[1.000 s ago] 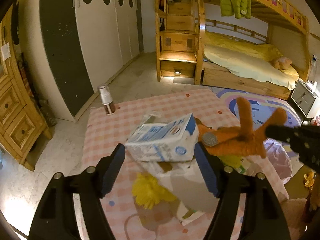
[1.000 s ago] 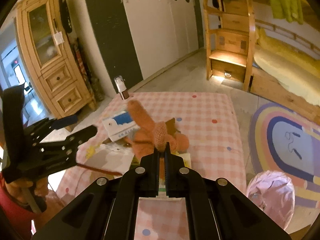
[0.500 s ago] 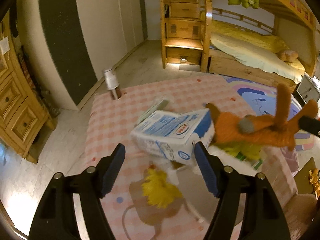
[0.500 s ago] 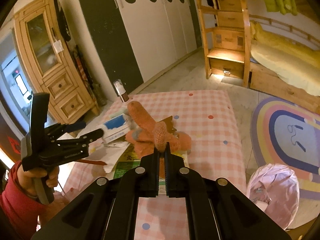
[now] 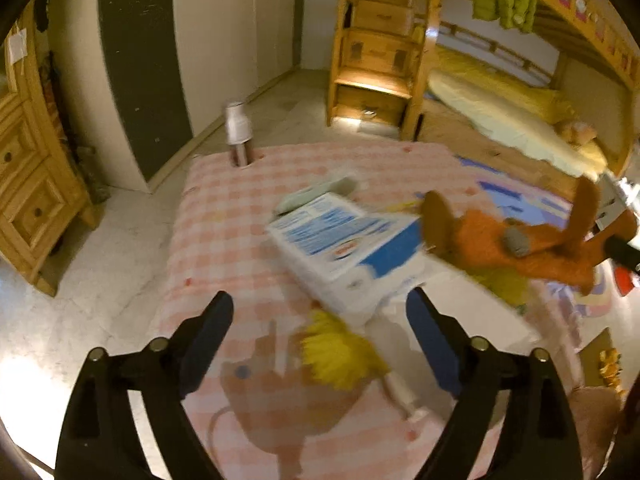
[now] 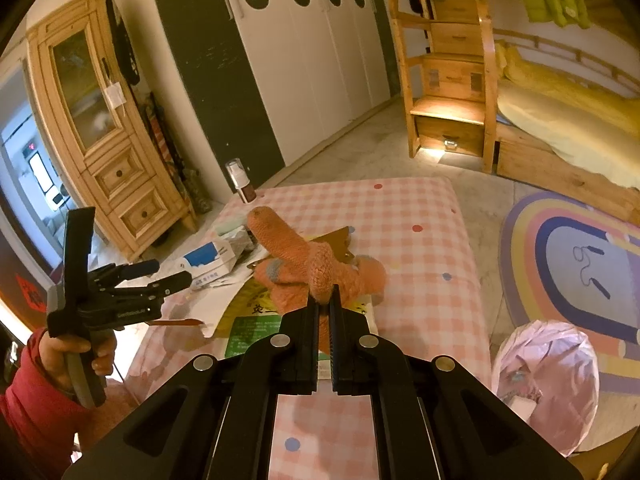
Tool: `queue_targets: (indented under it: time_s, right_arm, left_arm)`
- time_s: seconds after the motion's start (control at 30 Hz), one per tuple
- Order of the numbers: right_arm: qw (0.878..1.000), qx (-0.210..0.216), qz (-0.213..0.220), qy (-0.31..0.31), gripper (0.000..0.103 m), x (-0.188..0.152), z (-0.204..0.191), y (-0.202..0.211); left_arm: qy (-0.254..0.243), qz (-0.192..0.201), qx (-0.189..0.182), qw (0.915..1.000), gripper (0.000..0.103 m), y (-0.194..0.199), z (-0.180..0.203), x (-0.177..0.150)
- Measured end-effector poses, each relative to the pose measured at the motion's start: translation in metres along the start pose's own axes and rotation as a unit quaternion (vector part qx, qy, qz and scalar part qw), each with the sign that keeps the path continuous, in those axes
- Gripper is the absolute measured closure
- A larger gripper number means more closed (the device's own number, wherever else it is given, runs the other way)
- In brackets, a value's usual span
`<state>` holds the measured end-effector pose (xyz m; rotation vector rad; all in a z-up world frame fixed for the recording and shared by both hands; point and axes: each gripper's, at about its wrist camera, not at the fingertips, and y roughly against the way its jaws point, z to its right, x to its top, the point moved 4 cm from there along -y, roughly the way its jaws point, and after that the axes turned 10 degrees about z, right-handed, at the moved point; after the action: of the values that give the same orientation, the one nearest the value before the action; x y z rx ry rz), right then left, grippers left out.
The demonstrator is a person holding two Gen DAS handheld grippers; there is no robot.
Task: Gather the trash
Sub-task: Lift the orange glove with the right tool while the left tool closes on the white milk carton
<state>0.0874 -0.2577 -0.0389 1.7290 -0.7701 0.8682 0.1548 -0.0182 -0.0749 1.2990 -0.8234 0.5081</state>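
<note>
A white and blue carton (image 5: 348, 248) lies tilted and blurred just beyond my left gripper (image 5: 318, 308). Its jaws are opening and nothing sits between the blue pads (image 5: 430, 344). From the right wrist view, the left gripper (image 6: 160, 276) hovers beside the same carton (image 6: 208, 260) over a litter of paper. My right gripper (image 6: 325, 304) is shut on an orange knitted glove (image 6: 312, 264) and holds it above the pink checked table (image 6: 400, 216). The glove (image 5: 512, 240) hangs at the right of the left wrist view.
A yellow fluffy thing (image 5: 340, 352) and a green and yellow packet (image 6: 256, 320) lie on the table. A spray bottle (image 6: 240, 182) stands at its far corner. A pink bag (image 6: 548, 364) sits on the floor to the right, a wooden cabinet (image 6: 104, 128) to the left.
The carton has left my left jaws, which have spread wider, and it has tipped down toward the table. My right gripper keeps its hold on the glove.
</note>
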Motion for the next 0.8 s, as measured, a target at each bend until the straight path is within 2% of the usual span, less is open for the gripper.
queue_targets:
  time_s: [0.07, 0.2, 0.37, 0.47, 0.5, 0.57, 0.67, 0.77, 0.8]
  right_arm:
    - [1.000, -0.001, 0.001, -0.001, 0.099, -0.001, 0.001, 0.000]
    - [1.000, -0.008, 0.004, 0.000, 0.099, 0.000, 0.002, 0.001]
    - [1.000, -0.011, 0.003, 0.010, 0.099, -0.002, -0.001, 0.001]
    - [1.000, -0.009, 0.002, 0.014, 0.099, -0.003, -0.002, 0.001]
    - [1.000, -0.009, 0.001, 0.014, 0.099, -0.003, -0.001, 0.001]
    - [1.000, -0.010, 0.001, 0.013, 0.099, -0.003, 0.000, 0.001]
    - [1.000, -0.011, 0.001, 0.011, 0.099, -0.004, 0.001, 0.002]
    - [1.000, -0.012, 0.002, 0.010, 0.099, -0.004, 0.001, 0.003]
    - [1.000, -0.012, 0.004, 0.009, 0.099, -0.003, 0.001, 0.003]
  left_arm:
    - [-0.006, 0.004, 0.000, 1.0000, 0.011, 0.000, 0.009, 0.005]
    - [-0.010, 0.000, 0.024, 0.9996, 0.011, -0.010, 0.021, 0.015]
    - [-0.005, -0.026, 0.050, 0.9984, 0.011, -0.030, 0.026, 0.023]
    - [0.014, -0.045, 0.056, 0.9973, 0.011, -0.040, 0.024, 0.027]
    - [0.019, -0.050, 0.058, 0.9969, 0.012, -0.042, 0.022, 0.027]
    - [0.023, -0.056, 0.061, 0.9963, 0.025, -0.046, 0.020, 0.027]
    - [0.027, -0.064, 0.067, 0.9954, 0.027, -0.049, 0.014, 0.023]
    - [0.029, -0.045, 0.063, 0.9965, 0.029, -0.041, 0.012, 0.022]
    - [0.027, -0.027, 0.057, 0.9976, 0.029, -0.032, 0.011, 0.023]
